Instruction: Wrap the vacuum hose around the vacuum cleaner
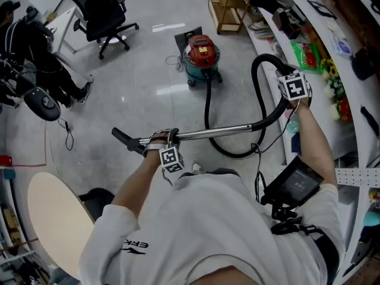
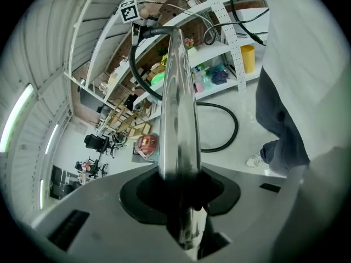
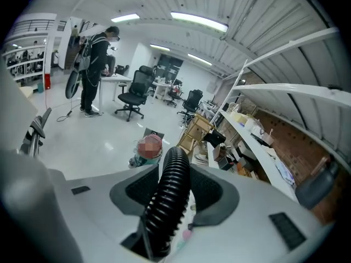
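1. The vacuum hose (image 1: pixel 207 108) is black and ribbed. It leaves the vacuum cleaner (image 1: pixel 202 57), loops across the floor (image 1: pixel 136 88) and rises in an arch at the right, where it joins a shiny metal tube (image 1: pixel 214 133).
2. The vacuum cleaner (red top, teal body) stands upright on the floor, well apart from the person holding the grippers.
3. The right gripper (image 1: pixel 285 91) clamps the hose near the top of the arch. In the right gripper view the ribbed hose (image 3: pixel 170 196) fills the gap between both pads of the right gripper (image 3: pixel 173 193), with the vacuum cleaner (image 3: pixel 147 149) beyond.
4. The left gripper (image 1: pixel 163 138) grips the metal tube near its dark handle end (image 1: pixel 122 136). In the left gripper view the tube (image 2: pixel 180 108) sits pinched between the jaws of the left gripper (image 2: pixel 181 193).
5. The tube lies roughly level across the person's front.
6. Further out are a black office chair (image 1: pixel 101 13), laden shelves (image 1: pixel 350 100) along the right and another person (image 1: pixel 35 52) standing at the left.
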`<state>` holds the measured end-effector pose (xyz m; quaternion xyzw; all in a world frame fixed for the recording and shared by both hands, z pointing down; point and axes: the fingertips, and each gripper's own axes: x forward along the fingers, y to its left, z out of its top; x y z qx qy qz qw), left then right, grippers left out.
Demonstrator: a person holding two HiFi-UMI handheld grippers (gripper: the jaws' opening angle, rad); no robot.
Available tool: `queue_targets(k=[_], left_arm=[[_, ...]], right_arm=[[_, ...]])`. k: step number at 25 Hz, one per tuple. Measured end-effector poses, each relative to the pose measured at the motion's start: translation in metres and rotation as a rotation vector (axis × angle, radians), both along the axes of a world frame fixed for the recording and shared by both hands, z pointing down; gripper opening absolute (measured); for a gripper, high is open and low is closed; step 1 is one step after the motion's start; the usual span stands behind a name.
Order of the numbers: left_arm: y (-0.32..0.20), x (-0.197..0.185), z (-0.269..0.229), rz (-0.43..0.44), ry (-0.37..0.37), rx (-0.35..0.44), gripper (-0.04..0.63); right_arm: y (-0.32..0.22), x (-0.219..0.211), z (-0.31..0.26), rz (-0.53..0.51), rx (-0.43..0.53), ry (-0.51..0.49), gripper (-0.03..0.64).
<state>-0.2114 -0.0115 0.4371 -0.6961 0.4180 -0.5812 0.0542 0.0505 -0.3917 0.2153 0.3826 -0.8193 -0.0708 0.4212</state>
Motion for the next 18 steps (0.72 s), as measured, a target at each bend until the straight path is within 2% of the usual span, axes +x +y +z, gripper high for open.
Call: queue_targets(k=[7, 18], left_arm=[[-0.053, -0.050, 0.008, -0.021, -0.005, -0.001, 0.127], [-0.174, -0.129, 0.006, -0.064, -0.019, -0.023, 0.127]], right_arm=[[-0.060, -0.055, 0.001, -0.010, 0.010, 0.027, 0.181], [-0.197, -0.148, 0.010, -0.043, -0.006, 0.048, 0.179]])
